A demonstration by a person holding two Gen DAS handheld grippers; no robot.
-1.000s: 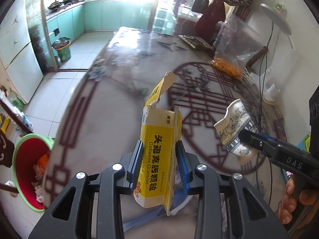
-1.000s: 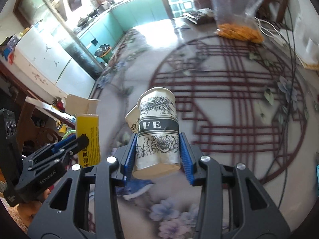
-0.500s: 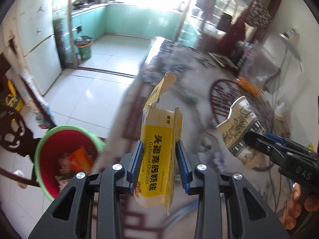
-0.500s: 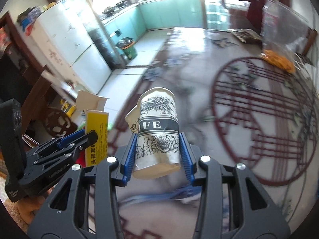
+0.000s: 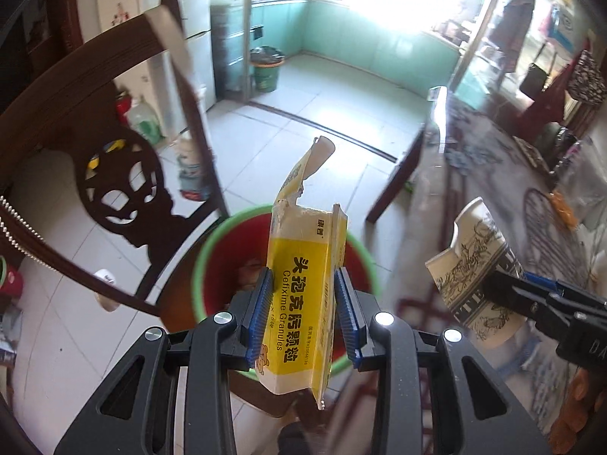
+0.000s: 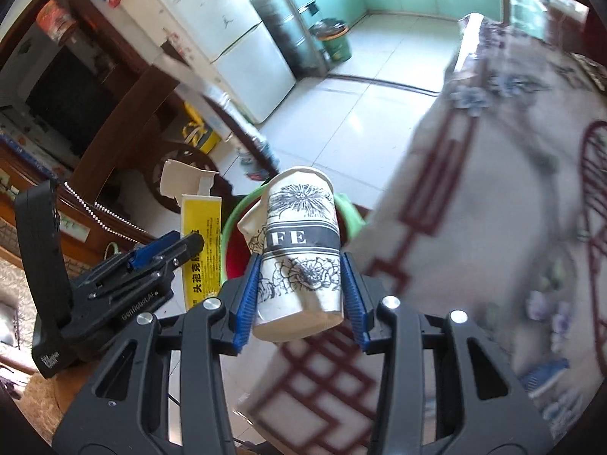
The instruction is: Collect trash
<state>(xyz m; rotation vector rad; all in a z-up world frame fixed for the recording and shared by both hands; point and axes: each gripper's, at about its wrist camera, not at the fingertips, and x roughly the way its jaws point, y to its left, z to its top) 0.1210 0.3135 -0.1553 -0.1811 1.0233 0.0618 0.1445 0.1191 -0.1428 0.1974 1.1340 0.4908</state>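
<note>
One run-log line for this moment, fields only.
left hand-held gripper: shut on yellow medicine box | right hand-held gripper: shut on paper cup | red bin: below box, open

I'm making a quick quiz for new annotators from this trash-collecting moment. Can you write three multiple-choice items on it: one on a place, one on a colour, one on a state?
1. Where does the yellow box sit in the left wrist view?
A. in front of the bin's opening
B. on the table
C. on the chair

2. What colour is the bin rim?
A. blue
B. green
C. black

3. How is the paper cup?
A. lying on the floor
B. standing free on the table
C. clamped in the right hand-held gripper

Key: 1 A, the red interior shows behind the box; 2 B, a green ring edges the bin; 3 C, blue pads press both cup sides.
</note>
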